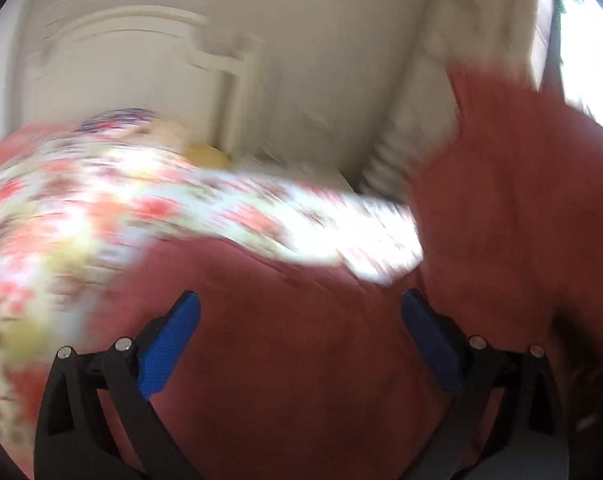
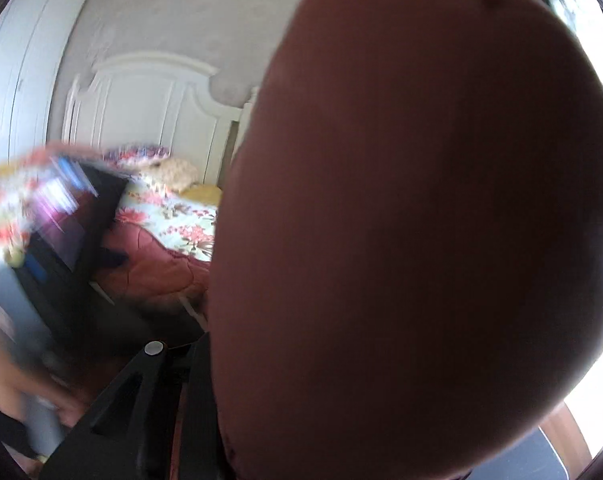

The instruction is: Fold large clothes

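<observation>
A large red garment (image 1: pixel 301 360) lies partly on the bed, and part of it rises at the right (image 1: pixel 521 200). My left gripper (image 1: pixel 299 304) is open, its blue pads (image 1: pixel 169 344) spread wide just above the red cloth, holding nothing. In the right wrist view the same red garment (image 2: pixel 413 220) hangs right in front of the lens and fills most of the frame. It hides the fingertips of my right gripper; only the black left finger arm (image 2: pixel 141 400) shows, and the cloth runs down to it. The left gripper shows as a blurred black shape (image 2: pixel 73 224).
The bed has a floral cover (image 1: pixel 141 208) and a red quilt (image 2: pixel 153 264). A white headboard (image 2: pixel 153 112) and pillows (image 2: pixel 169 168) stand at the far end. A white wardrobe (image 2: pixel 17 80) is at the left. A bright window (image 1: pixel 589 40) is at the right.
</observation>
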Demonstrator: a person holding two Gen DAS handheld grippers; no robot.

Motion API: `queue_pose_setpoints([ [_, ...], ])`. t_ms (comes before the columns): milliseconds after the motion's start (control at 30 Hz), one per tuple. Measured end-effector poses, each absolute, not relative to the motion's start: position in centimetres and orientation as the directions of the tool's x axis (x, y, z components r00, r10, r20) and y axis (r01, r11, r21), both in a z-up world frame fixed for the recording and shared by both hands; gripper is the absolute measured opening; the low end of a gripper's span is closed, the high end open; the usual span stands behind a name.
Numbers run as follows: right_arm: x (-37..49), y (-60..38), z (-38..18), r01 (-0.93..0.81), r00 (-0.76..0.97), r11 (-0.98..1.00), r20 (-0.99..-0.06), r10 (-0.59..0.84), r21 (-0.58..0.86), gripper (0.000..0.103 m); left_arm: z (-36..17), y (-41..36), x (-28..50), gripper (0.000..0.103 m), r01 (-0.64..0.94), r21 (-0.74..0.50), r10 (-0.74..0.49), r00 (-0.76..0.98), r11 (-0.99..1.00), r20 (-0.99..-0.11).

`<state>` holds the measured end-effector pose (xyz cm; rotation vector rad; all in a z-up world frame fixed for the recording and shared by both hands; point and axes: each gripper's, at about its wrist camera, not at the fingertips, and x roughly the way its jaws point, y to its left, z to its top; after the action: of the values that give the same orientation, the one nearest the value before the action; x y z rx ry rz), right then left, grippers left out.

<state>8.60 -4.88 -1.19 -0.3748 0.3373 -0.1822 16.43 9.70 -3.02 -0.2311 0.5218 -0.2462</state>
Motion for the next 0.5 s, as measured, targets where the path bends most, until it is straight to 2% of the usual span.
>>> queue_pose_setpoints([
  [67, 8.9, -2.4, -1.8, 0.096, 0.932, 0.877, -0.267, -0.246, -0.471, 0.038, -2.1, 15.2, 16.3, 0.100, 0.077, -0.323, -0.222, 0.870, 0.943, -0.441],
  [200, 9.7, 3.4, -4.0, 0.042, 0.940, 0.764, -0.234, -0.249, -0.644, 0.039, -2.8, 22.8, 16.6, 0.100, -0.029, -0.380, -0.173, 0.856, 0.925, -0.487],
  [333, 9.7, 10.3, -10.3, -0.075, 0.953, 0.525, -0.215, -0.211, -0.848, 0.042, -4.6, 26.1, 17.0, 0.099, -0.074, -0.370, -0.154, 0.821, 0.926, -0.550],
  [367, 9.5, 11.5, -12.6, -0.100, 0.953, 0.441, -0.213, -0.215, -0.892, 0.047, -4.8, 26.6, 17.0, 0.099, -0.084, -0.360, -0.144, 0.816, 0.929, -0.559],
  [433, 9.4, 12.7, -16.5, -0.066, 0.959, 0.282, -0.139, -0.248, -0.957, 0.054, -4.4, 27.2, 16.2, 0.099, -0.097, -0.346, -0.121, 0.823, 0.933, -0.556],
  [500, 9.5, 12.4, -16.7, -0.070, 0.952, 0.293, -0.152, -0.265, -0.954, 0.055, -2.8, 26.4, 15.3, 0.099, -0.051, -0.328, -0.140, 0.835, 0.943, -0.532],
])
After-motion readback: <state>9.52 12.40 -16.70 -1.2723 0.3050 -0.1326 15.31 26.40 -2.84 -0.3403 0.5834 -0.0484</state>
